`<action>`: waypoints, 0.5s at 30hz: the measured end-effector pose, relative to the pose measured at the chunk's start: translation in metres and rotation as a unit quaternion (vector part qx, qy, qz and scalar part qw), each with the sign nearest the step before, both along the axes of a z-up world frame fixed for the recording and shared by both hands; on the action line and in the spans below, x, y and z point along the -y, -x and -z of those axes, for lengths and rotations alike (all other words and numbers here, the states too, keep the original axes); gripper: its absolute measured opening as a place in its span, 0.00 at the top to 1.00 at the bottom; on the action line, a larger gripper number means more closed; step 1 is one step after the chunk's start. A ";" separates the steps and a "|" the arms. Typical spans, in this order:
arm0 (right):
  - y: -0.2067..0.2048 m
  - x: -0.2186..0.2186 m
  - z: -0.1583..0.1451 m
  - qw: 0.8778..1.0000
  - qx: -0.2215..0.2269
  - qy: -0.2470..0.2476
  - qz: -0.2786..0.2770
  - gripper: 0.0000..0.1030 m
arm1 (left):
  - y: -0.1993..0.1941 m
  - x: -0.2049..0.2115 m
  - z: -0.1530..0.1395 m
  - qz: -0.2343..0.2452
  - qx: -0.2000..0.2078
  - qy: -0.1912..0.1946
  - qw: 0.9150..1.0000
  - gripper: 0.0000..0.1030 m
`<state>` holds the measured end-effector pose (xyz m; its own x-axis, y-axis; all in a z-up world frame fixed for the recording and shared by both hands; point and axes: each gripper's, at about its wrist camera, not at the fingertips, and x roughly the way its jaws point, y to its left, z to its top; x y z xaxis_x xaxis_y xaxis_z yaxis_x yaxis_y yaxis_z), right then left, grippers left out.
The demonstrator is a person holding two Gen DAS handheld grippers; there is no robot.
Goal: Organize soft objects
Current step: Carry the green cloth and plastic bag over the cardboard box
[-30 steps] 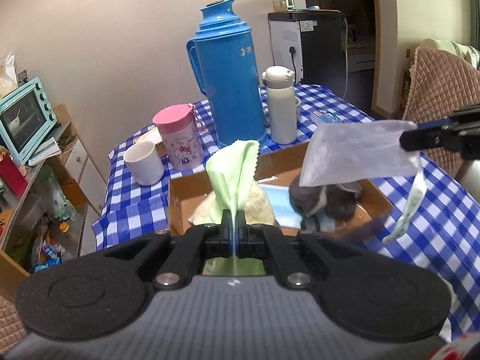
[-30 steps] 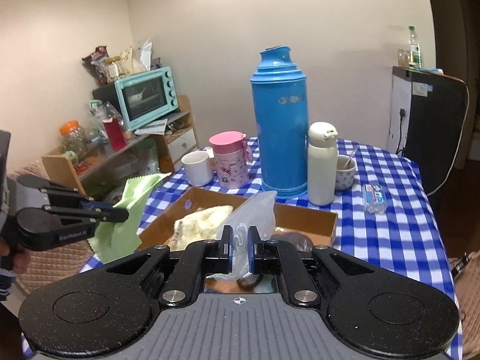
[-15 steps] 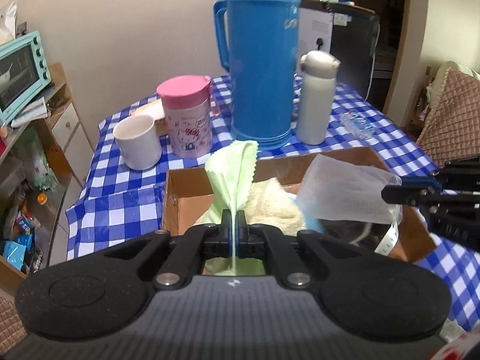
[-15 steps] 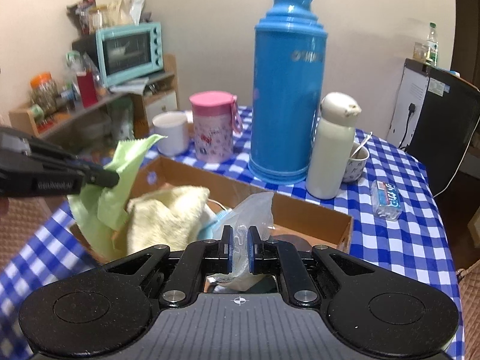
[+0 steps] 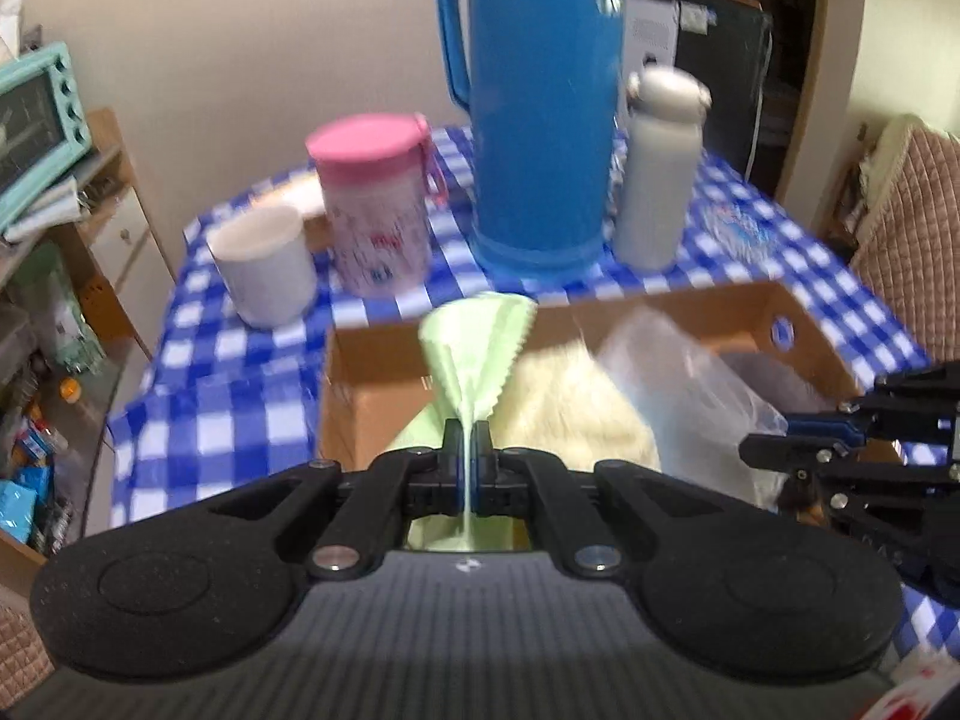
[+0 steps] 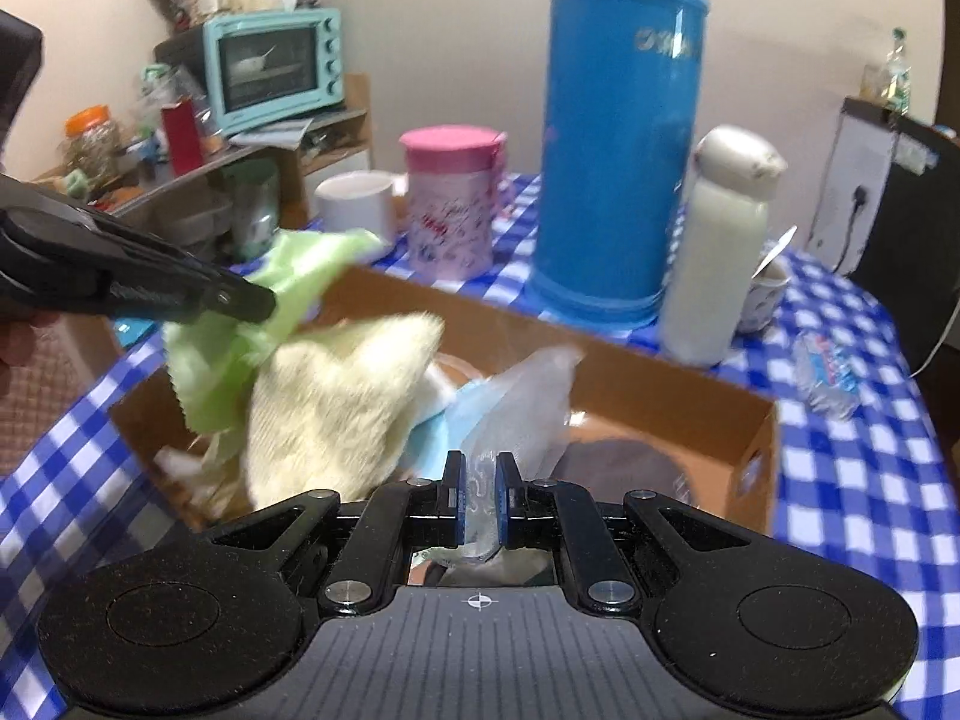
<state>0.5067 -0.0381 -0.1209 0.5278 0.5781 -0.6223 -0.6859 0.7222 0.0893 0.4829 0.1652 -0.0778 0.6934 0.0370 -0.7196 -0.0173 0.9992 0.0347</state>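
While over box (image 5: 600, 324), green cloth (image 5: 474, 354) pinched between left tongs (image 5: 467, 450).

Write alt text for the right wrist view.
The right tongs pinch a clear plastic bag over an open cardboard box on a blue checked table. At left, the left tongs hold a green cloth beside a cream towel.

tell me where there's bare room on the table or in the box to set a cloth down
Bare tablecloth lies left of the cardboard box, nearer than the white mug. Inside, bare floor shows along the box's left wall. Crowded: the yellow towel and dark item fill the rest; the far side holds the blue thermos.
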 end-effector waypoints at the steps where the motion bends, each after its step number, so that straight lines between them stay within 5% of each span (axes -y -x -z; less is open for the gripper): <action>1: 0.001 0.000 0.002 1.000 -0.006 0.000 -0.004 0.91 | 0.001 0.002 0.005 0.001 -0.006 -0.001 1.000 0.98; 8: 0.005 -0.006 0.013 0.997 -0.050 -0.008 -0.052 0.91 | 0.005 -0.007 0.021 -0.028 -0.033 -0.005 0.999 0.98; 15: 0.000 -0.009 0.018 0.997 -0.074 -0.012 -0.027 0.90 | 0.002 -0.007 0.026 -0.031 -0.046 0.000 0.998 0.98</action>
